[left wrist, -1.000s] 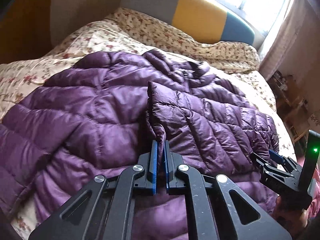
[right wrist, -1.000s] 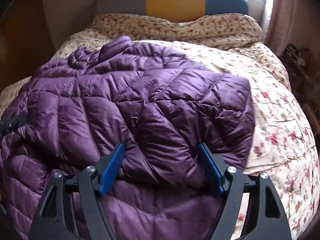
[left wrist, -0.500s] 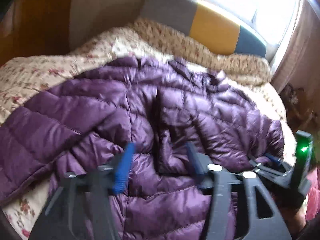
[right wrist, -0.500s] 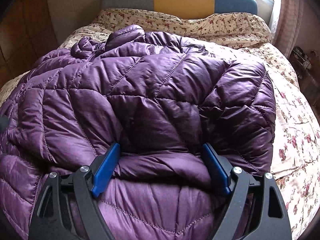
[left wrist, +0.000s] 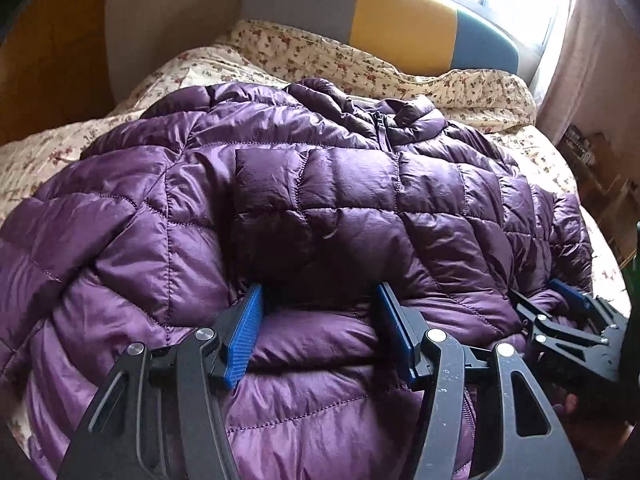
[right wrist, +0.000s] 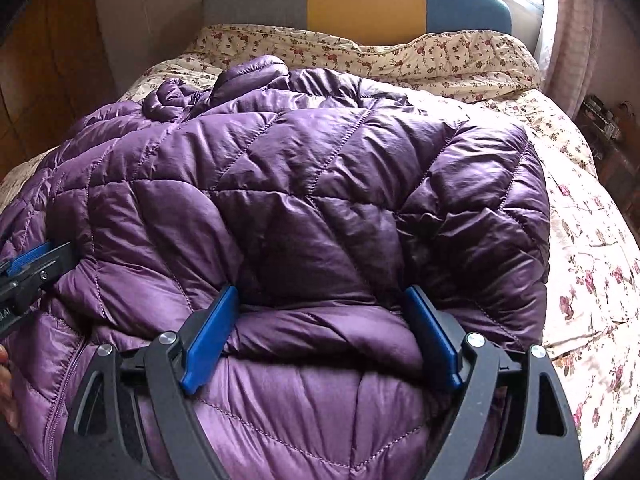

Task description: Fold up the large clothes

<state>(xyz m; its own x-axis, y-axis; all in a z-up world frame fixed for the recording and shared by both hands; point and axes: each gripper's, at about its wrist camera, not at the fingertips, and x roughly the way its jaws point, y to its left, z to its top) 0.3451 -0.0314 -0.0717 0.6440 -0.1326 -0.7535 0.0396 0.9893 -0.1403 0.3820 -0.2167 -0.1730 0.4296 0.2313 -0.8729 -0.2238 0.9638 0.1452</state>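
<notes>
Jacket [left wrist: 344,200]: purple, quilted, spread on floral bedspread [right wrist: 580,240] | left gripper [left wrist: 320,304]: spread wide, pads pressed into folded edge | right gripper [right wrist: 320,304]: spread wide, likewise, apparently gripping nothing, contact partly hidden

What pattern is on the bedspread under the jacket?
Cream bedspread with small reddish flowers, clearest in the right wrist view beside the purple jacket.

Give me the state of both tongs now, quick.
Left tongs: open, jaws spread over the purple jacket, holding nothing.
Right tongs: open, jaws spread over the same jacket, holding nothing.
</notes>
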